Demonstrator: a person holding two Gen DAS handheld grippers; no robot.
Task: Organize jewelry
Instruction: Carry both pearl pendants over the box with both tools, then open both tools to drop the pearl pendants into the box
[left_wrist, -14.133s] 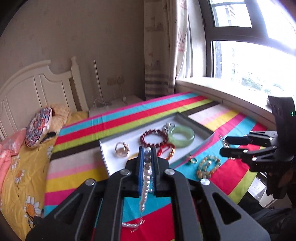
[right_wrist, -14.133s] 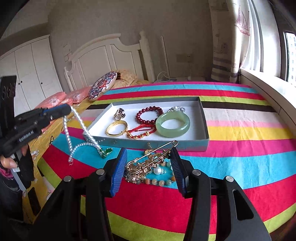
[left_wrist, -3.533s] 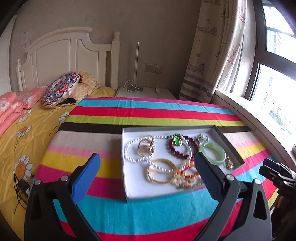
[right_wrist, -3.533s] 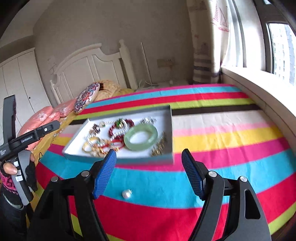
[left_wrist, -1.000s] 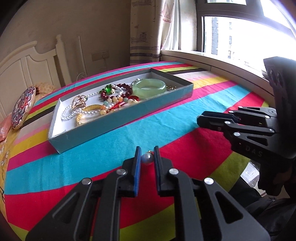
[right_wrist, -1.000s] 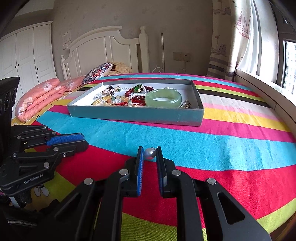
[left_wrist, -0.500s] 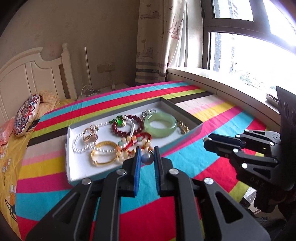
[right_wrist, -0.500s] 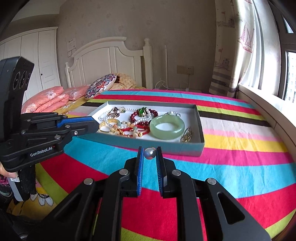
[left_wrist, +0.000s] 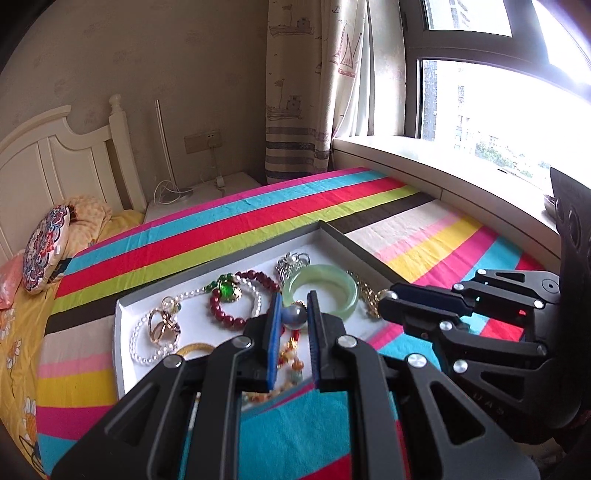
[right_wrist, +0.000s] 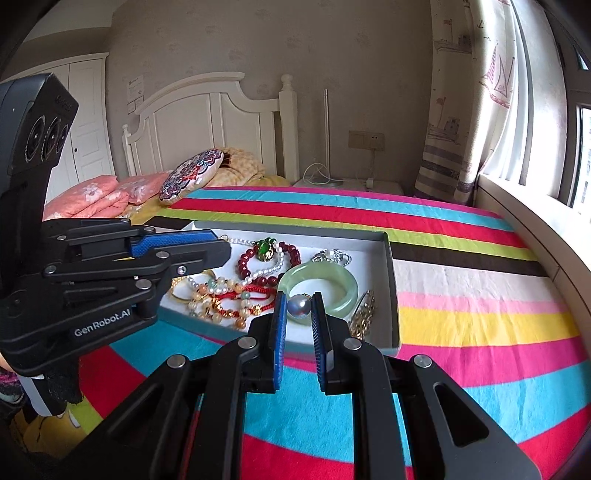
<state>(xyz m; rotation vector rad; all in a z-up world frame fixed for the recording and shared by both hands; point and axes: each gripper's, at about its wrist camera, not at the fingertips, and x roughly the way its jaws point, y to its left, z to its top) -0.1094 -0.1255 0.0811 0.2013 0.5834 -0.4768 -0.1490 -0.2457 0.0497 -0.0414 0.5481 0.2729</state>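
Note:
A grey jewelry tray (left_wrist: 334, 232) (right_wrist: 392, 291) with a white floor lies on the striped bedspread. It holds a green jade bangle (left_wrist: 320, 290) (right_wrist: 320, 282), a dark red bead bracelet (left_wrist: 236, 314) (right_wrist: 246, 264), a pearl necklace with a green pendant (left_wrist: 226, 290) (right_wrist: 265, 249), gold rings (left_wrist: 162, 325) and other pieces. My left gripper (left_wrist: 293, 316) is shut on a grey pearl earring (left_wrist: 294, 316) above the tray. My right gripper (right_wrist: 298, 307) is shut on a second grey pearl earring (right_wrist: 299, 306) above the tray's near edge. Each gripper also shows from the side in the other's view.
The bed's striped cover (right_wrist: 461, 266) spreads around the tray. A window sill (left_wrist: 443, 184) runs along the right. A white headboard (right_wrist: 210, 122), pillows (right_wrist: 192, 179) and a bedside table (left_wrist: 203, 199) stand behind.
Both grippers, each still holding its pearl earring, have moved forward and up over the tray. The tray now lies right under the fingertips.

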